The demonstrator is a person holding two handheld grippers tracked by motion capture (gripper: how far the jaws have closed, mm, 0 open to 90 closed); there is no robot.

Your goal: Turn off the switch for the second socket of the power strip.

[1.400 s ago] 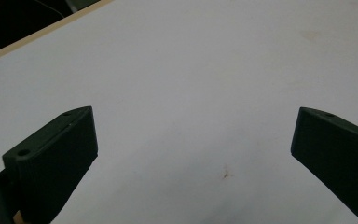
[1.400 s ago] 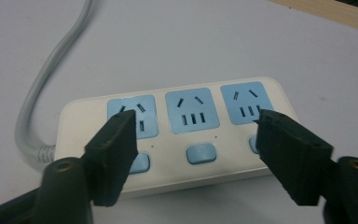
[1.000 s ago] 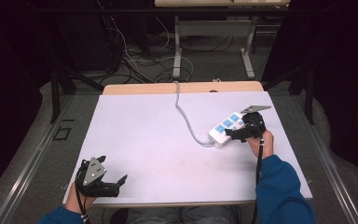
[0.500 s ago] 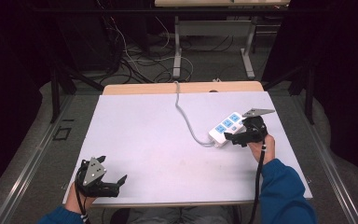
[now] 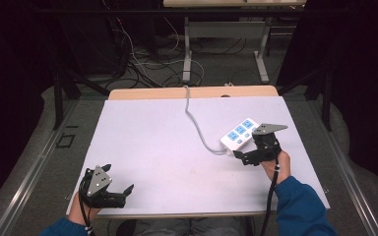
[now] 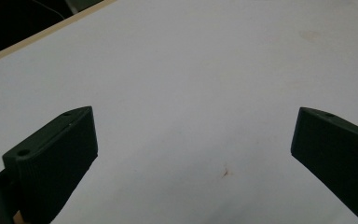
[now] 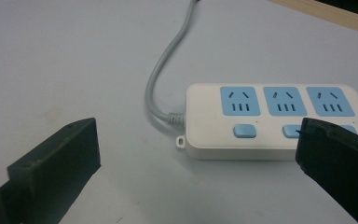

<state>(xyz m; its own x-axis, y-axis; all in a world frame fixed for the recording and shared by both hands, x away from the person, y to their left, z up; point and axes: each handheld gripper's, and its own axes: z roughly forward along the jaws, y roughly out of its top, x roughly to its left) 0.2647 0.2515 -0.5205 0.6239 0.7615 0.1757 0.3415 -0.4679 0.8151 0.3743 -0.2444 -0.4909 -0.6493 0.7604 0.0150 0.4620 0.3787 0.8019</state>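
1. The power strip (image 5: 238,135) lies flat on the table (image 5: 152,142) at about 3 o'clock, sockets up — likely so its switches can be reached.
2. The right gripper (image 5: 246,156) hovers just beside its near end, jaws apart, probably lining up on it.
3. The left gripper (image 5: 120,192) rests idle at 7 o'clock, jaws apart over bare table.
4. Count: one strip, three blue sockets (image 7: 240,100), one grey cord (image 5: 197,125), two grippers.

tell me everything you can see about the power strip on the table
The power strip is a white, plastic-looking block with rounded corners, three blue sockets in a row and a blue button below each. It lies flat, sockets up, at the table's right side. A grey cord leaves one end toward the far edge. The right gripper, open, sits beside it without touching.
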